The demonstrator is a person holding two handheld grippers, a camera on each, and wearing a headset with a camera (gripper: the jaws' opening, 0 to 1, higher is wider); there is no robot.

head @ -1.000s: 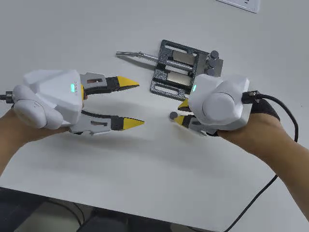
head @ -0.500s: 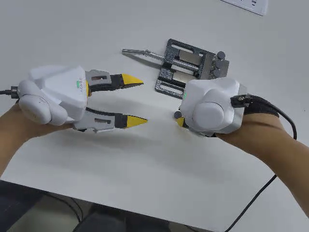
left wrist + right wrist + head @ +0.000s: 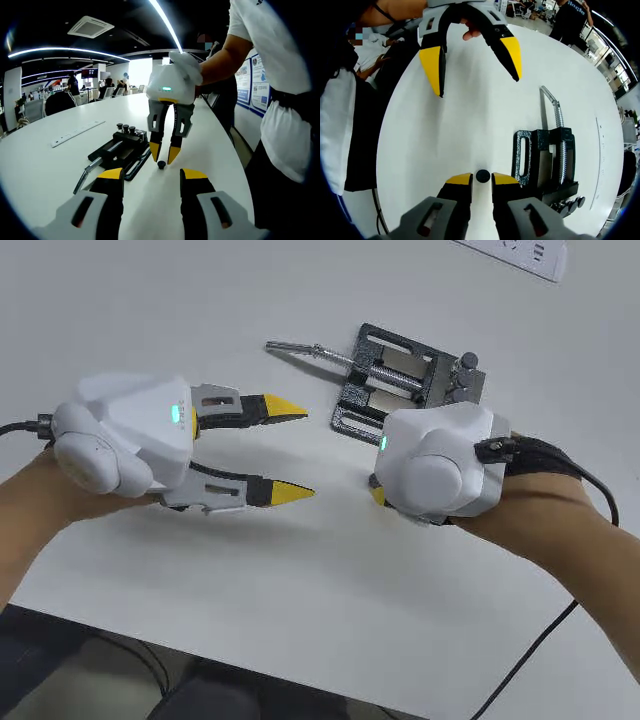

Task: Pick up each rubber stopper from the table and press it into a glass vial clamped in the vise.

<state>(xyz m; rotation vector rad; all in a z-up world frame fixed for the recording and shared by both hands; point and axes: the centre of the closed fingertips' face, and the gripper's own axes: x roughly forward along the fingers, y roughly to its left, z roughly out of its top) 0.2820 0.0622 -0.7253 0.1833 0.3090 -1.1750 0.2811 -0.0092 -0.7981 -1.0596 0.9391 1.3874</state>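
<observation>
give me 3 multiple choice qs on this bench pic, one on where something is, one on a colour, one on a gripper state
1. Where is the loose stopper in relation to the vise?
A. clamped in it
B. on the table beside it, at the tips of the right gripper
C. on its handle

2. What colour are the grippers' pads?
A. red
B. blue
C. yellow

3. What state is the left gripper in?
A. open, nothing between its jaws
B. shut on a stopper
C. shut on a vial

Answers:
1 B: the right gripper view shows it lying on the white surface at that gripper's tips.
2 C: the pads are yellow in every view.
3 A: in the head view its jaws stand wide apart over bare table.
</observation>
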